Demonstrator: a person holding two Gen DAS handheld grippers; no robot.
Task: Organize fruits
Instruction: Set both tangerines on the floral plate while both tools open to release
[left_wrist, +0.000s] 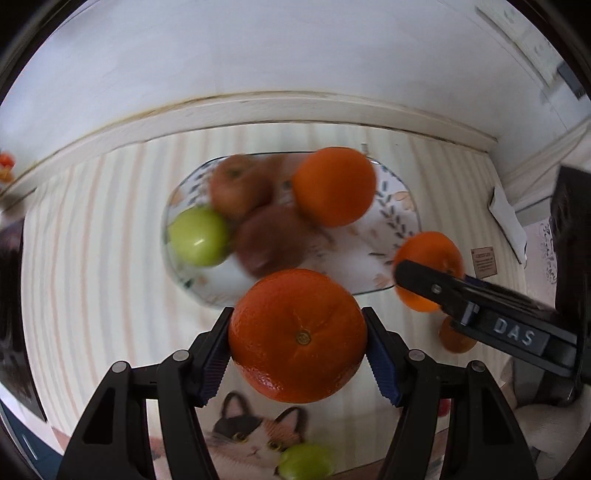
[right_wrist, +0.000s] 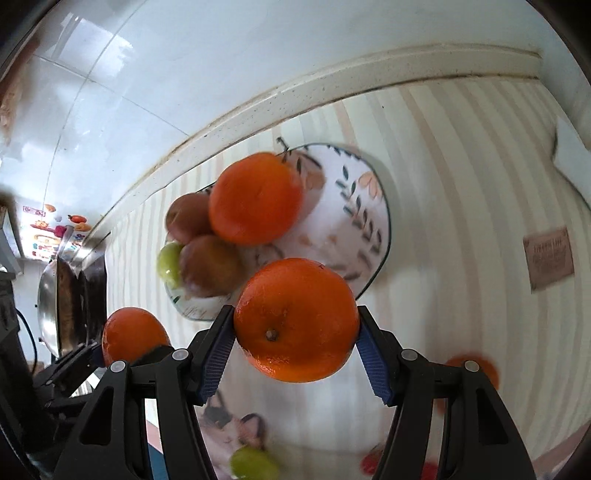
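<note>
Now each gripper, left gripper (left_wrist: 297, 349) and right gripper (right_wrist: 295, 341), clamps one orange; plate (left_wrist: 402, 206) holds four fruits.

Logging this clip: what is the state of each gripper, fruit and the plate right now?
left gripper: shut on an orange
right gripper: shut on a second orange
plate: holds two red apples, green apple, one orange
loose orange: on the mat
loose green apple: on the mat
</note>
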